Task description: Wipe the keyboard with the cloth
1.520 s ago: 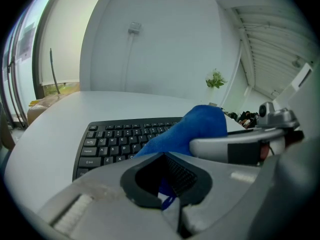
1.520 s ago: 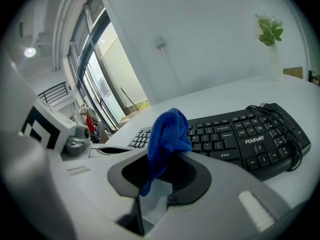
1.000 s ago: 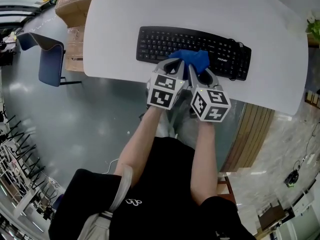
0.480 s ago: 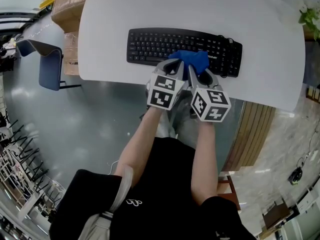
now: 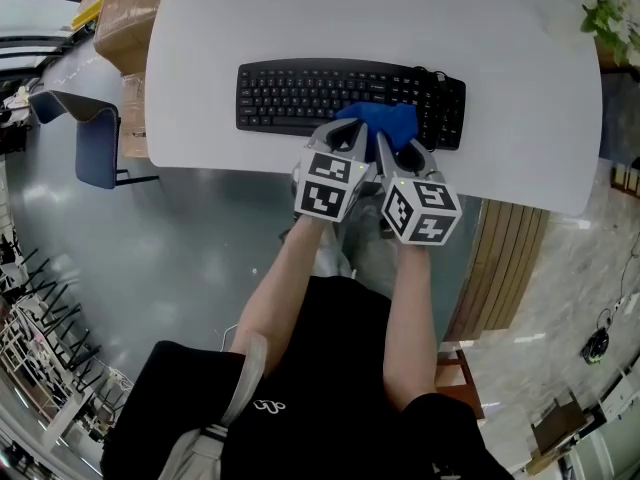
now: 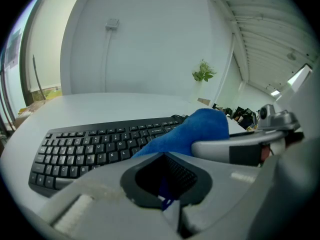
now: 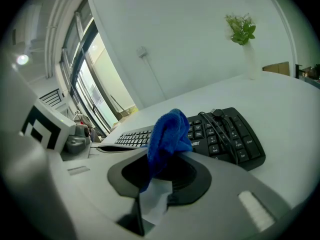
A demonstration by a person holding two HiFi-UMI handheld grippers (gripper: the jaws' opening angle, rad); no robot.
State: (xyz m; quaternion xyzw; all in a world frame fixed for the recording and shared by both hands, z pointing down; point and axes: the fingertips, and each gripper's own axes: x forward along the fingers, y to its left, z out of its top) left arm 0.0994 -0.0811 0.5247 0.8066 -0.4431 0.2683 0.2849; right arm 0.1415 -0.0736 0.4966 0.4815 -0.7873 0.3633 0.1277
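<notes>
- The keyboard (image 5: 350, 98) is lying flat on the white table (image 5: 300, 8), in the upper middle of the head view, with its long side running left to right.
- The cloth (image 5: 380, 123), blue and bunched, is sitting over the keyboard's near edge, right of its middle, at frame centre.
- The left gripper (image 5: 348, 140) is pinching the cloth's left part. In its own view the jaws are pressed together on a sliver of blue, and the rest of the cloth (image 6: 200, 131) is bulging up ahead of them above the keys (image 6: 95, 146).
- The right gripper (image 5: 400, 153) is pinching the cloth's right part. In its own view the jaws are closed on the cloth (image 7: 167, 134), which is standing up from them as a loose fold.
- The two grippers are sitting just beside each other, their marker cubes nearly touching, below the keyboard in the head view.
- Whether the cloth is pressing on the keys cannot be told.
- A black cable (image 7: 220, 129) is lying across the keyboard's right end.
- A plant (image 5: 610, 18) is standing at the table's upper right corner.
- A blue chair (image 5: 95, 138) and cardboard boxes (image 5: 130, 18) are standing on the floor at the frame's upper left.
</notes>
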